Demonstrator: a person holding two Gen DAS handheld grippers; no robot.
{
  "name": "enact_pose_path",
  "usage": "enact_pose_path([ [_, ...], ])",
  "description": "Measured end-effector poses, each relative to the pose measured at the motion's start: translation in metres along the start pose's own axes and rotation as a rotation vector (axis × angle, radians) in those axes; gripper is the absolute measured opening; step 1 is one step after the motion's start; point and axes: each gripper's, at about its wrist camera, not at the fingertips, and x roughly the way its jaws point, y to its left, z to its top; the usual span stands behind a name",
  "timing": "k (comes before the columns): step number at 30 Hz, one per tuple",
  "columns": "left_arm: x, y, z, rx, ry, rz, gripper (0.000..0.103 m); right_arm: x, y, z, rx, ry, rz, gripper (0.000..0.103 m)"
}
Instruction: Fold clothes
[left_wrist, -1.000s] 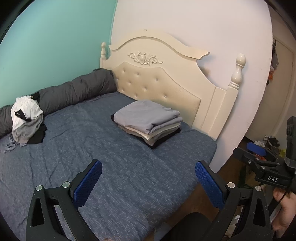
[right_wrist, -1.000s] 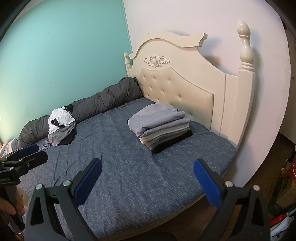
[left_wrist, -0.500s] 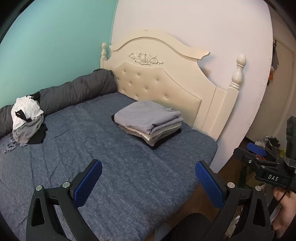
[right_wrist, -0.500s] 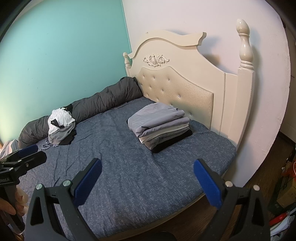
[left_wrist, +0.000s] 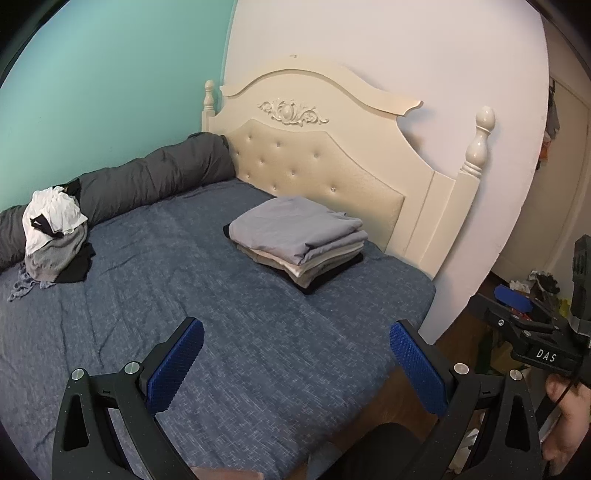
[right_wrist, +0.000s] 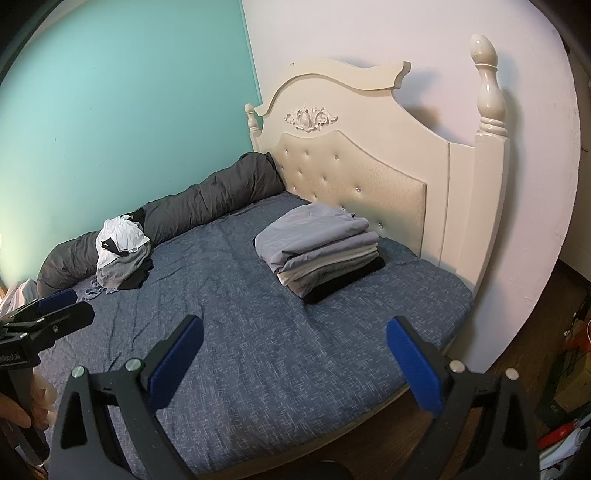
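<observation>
My jaws stand spread wide on both sides and pinch nothing: the left gripper (left_wrist: 295, 363) and the right gripper (right_wrist: 295, 363) both hang over the near edge of the bed (left_wrist: 258, 350), blue pads (left_wrist: 177, 365) well apart, with only bedspread showing between them.

I take the folded stack (left_wrist: 299, 240) as my landmark. It sits on the bed just in front of the cream headboard (left_wrist: 321, 162), several garments deep: a grey one on top, pale ones under it, something black at the bottom. Its edges line up fairly well, so I judge that part of the work done.

What is left lies well to the left of the stack, across open bedspread: an unfolded heap of clothes (left_wrist: 53, 236), with white cloth on top, a grey piece under it and dark fabric at the base (how many garments are in it I cannot tell). It rests against the rolled dark duvet (left_wrist: 155, 177), which runs along the teal wall from beyond the heap up to the headboard's corner.

So I reckon the task is well past halfway, with the heap still to fold and add to the stack.

As for containers, none holds clothes here; both piles lie straight on the bed. To the right of the stack, past the bed's edge, there is floor clutter too blurred to name.
</observation>
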Motion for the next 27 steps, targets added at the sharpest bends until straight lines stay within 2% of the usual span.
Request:
enact_pose_path([
  [27,-0.0015,0.0016,-0.0017,-0.002,-0.007,0.01,0.103,0.0044,-0.0047,-0.002,0.008,0.012,-0.007,0.1],
])
